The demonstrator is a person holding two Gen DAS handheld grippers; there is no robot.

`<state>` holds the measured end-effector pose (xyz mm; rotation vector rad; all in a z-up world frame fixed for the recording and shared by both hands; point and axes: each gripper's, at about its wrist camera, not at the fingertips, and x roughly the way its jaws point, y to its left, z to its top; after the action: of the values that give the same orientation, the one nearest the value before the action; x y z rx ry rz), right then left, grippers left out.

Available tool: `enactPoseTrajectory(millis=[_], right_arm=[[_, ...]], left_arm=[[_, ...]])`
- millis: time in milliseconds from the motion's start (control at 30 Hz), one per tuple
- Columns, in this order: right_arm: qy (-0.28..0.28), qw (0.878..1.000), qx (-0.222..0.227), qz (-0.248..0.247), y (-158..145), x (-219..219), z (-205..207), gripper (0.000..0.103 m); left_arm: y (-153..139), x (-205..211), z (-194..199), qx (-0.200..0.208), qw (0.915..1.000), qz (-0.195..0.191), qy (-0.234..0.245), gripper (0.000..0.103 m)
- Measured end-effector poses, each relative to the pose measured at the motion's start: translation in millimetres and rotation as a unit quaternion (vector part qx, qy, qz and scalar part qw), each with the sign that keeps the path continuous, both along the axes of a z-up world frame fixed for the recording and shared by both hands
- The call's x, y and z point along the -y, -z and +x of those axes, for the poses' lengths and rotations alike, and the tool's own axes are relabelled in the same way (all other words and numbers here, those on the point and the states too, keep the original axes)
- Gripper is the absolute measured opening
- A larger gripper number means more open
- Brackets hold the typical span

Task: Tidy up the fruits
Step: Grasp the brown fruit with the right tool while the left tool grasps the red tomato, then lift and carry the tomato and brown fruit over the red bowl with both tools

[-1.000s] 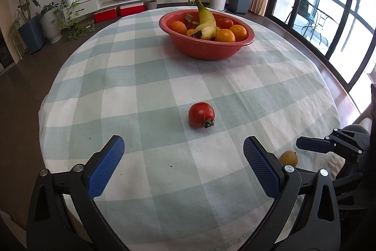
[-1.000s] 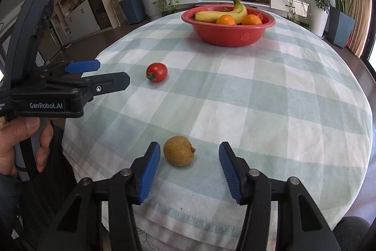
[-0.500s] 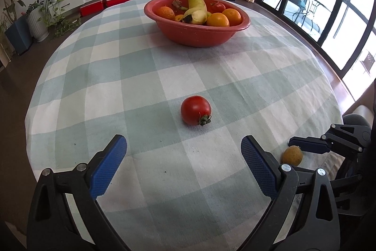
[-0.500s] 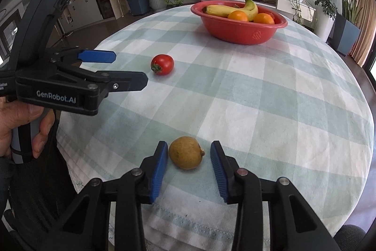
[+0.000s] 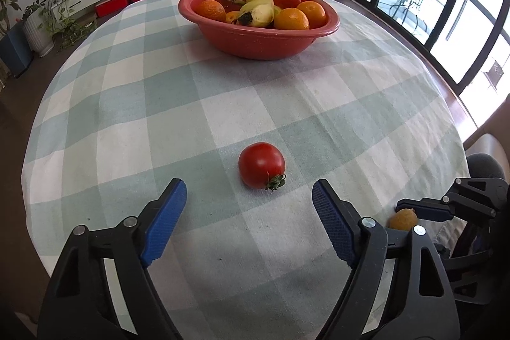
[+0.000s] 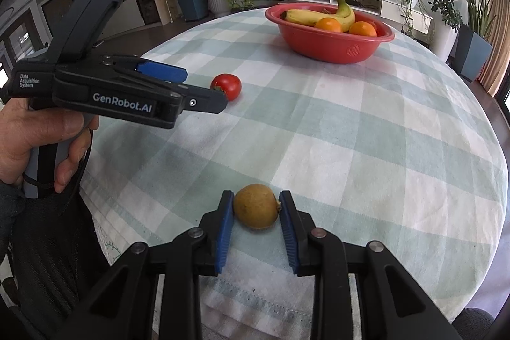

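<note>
A red tomato (image 5: 261,165) lies on the checked tablecloth just ahead of my left gripper (image 5: 249,196). Its jaws are closing, still wide apart, and the tomato sits beyond the tips without touching the pads. From the right wrist view the tomato (image 6: 227,86) shows next to the left gripper's tip. My right gripper (image 6: 257,206) is shut on a small brownish-yellow fruit (image 6: 256,206) near the table's front edge, pads pressing both its sides. That fruit (image 5: 402,219) peeks out at lower right in the left wrist view. A red bowl (image 5: 255,45) holds a banana and oranges at the far side.
The round table (image 6: 382,148) drops off close to the fruit at the front edge. A person's hand (image 6: 41,145) grips the left tool's handle. Potted plants, a low TV shelf and glass doors surround the table.
My right jaws have shut onto the brownish fruit. My left gripper came closer to the tomato and lower, and its jaws narrowed.
</note>
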<state>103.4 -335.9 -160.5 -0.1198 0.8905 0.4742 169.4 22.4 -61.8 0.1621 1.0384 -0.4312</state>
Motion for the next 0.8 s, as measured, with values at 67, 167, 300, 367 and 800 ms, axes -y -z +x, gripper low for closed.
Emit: enactPoseTrajectory(millis=[67,167,300,367,800], right_arm=[[0.003,1.000,0.001,0.002,-1,1,1,0.031],[0.007,1.000,0.002,0.006,-1,5,2,0.031],[0.010,1.000,-0.001,0.010,0,8,4,0.031],[0.010,1.000,0.000,0.012,0,8,4,0.031],[0.011,1.000,0.000,0.015,0,10,4,0.031]], left_arm=[[4,2,6,-0.007,1.0000,0.005,-0.001,0.078],[8,5,13,-0.017,0.9998,0.002,0.004,0.064],[11,7,17,-0.019,0.9998,0.002,0.004,0.053],[11,7,19,-0.020,0.9998,0.000,0.003,0.052],[11,19,14,-0.008,0.9993,0.020,0.031,0.030]])
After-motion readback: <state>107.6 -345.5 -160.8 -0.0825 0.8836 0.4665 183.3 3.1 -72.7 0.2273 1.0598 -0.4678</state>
